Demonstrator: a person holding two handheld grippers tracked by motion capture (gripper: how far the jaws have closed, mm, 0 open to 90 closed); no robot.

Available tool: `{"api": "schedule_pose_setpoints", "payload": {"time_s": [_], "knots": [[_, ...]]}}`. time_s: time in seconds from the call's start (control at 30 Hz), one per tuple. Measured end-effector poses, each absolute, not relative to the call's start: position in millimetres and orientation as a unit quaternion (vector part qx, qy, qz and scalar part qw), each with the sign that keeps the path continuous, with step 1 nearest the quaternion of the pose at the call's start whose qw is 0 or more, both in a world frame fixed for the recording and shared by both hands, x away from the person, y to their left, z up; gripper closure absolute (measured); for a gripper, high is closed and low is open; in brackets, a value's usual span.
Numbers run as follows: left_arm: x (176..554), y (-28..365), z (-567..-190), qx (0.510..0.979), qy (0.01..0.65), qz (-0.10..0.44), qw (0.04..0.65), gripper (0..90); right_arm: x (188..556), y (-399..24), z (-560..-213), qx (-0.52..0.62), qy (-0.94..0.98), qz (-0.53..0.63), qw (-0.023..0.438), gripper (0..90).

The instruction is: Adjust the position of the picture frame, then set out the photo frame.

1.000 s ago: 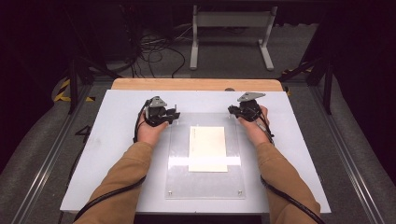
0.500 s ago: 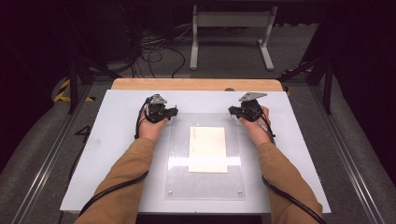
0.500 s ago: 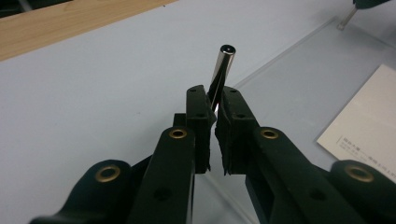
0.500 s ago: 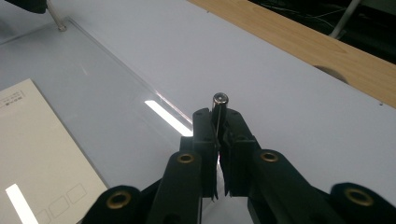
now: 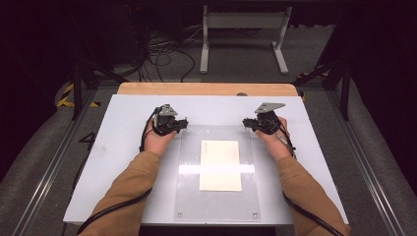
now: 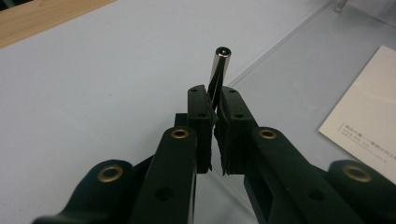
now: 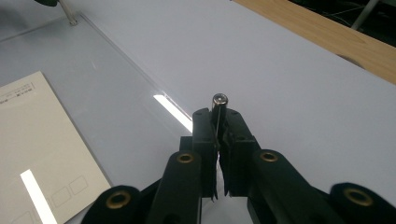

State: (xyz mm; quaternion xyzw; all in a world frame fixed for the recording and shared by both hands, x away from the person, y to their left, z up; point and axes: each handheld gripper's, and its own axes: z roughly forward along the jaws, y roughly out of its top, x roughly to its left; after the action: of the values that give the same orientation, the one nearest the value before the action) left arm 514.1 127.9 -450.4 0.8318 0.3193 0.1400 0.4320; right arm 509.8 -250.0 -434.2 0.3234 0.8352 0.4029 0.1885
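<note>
**Both grippers clamped on corner pins of the clear sheet**

Your left gripper (image 6: 215, 109): jaws have just been closing and now pinch a small metal pin (image 6: 219, 70) between the pads. The pin stands upright, its round head above the jaw tips, just at the corner edge of the clear sheet (image 6: 299, 79).

Your right gripper (image 7: 219, 123): jaws together on a second pin (image 7: 219, 105), head just clear of the tips, beside the sheet's edge (image 7: 140, 79).

From the high view, your left gripper (image 5: 183, 123) sits at the sheet's far left corner and your right gripper (image 5: 246, 123) at its far right corner, well apart. A card (image 5: 221, 164) lies flat under the middle of the sheet (image 5: 192, 196), between your forearms. The sheet rests on a white board (image 5: 113, 152), with a wooden strip (image 5: 206, 89) along the far edge.
</note>
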Motion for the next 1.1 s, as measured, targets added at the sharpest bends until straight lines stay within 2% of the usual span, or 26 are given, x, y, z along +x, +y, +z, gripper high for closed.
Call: {"api": "schedule_pose_setpoints", "payload": {"time_s": [0.17, 0.2, 0.23, 0.27, 0.3, 0.43, 0.57, 0.63, 0.8, 1.0, 1.1], "knots": [[512.4, 131.5, -451.5, 0.826, 0.325, 0.127, 0.443, 83.6, 510.2, -249.2, -434.9, 0.317, 0.837, 0.406, 0.188, 85.0], [512.4, 131.5, -451.5, 0.826, 0.325, 0.127, 0.443, 81.8, 510.2, -249.2, -434.9, 0.317, 0.837, 0.406, 0.188, 85.0], [512.5, 133.5, -450.1, 0.825, 0.323, 0.132, 0.445, 75.5, 509.6, -248.9, -434.9, 0.315, 0.837, 0.405, 0.191, 84.7], [511.3, 134.2, -449.1, 0.822, 0.327, 0.129, 0.447, 75.5, 508.5, -249.0, -434.7, 0.314, 0.836, 0.406, 0.194, 83.8], [508.3, 137.7, -446.4, 0.823, 0.323, 0.127, 0.449, 70.4, 506.2, -250.6, -433.2, 0.310, 0.836, 0.409, 0.193, 79.8], [495.8, 145.7, -443.3, 0.832, 0.304, 0.127, 0.446, 67.0, 499.0, -256.9, -428.7, 0.286, 0.842, 0.411, 0.201, 68.5], [484.4, 152.0, -442.2, 0.839, 0.286, 0.130, 0.444, 65.9, 495.5, -261.2, -426.5, 0.260, 0.855, 0.397, 0.209, 65.6], [478.4, 154.4, -442.3, 0.837, 0.285, 0.121, 0.451, 65.2, 497.1, -265.3, -425.3, 0.264, 0.850, 0.412, 0.198, 62.8], [459.2, 157.7, -441.4, 0.838, 0.271, 0.107, 0.461, 64.2, 502.4, -264.3, -428.0, 0.267, 0.844, 0.428, 0.183, 66.6], [442.4, 155.9, -437.6, 0.842, 0.257, 0.103, 0.463, 64.3, 510.4, -259.4, -433.7, 0.273, 0.840, 0.436, 0.174, 67.2], [436.7, 156.5, -436.6, 0.844, 0.253, 0.100, 0.463, 64.4, 513.2, -255.9, -436.2, 0.273, 0.843, 0.428, 0.176, 71.8]]}}
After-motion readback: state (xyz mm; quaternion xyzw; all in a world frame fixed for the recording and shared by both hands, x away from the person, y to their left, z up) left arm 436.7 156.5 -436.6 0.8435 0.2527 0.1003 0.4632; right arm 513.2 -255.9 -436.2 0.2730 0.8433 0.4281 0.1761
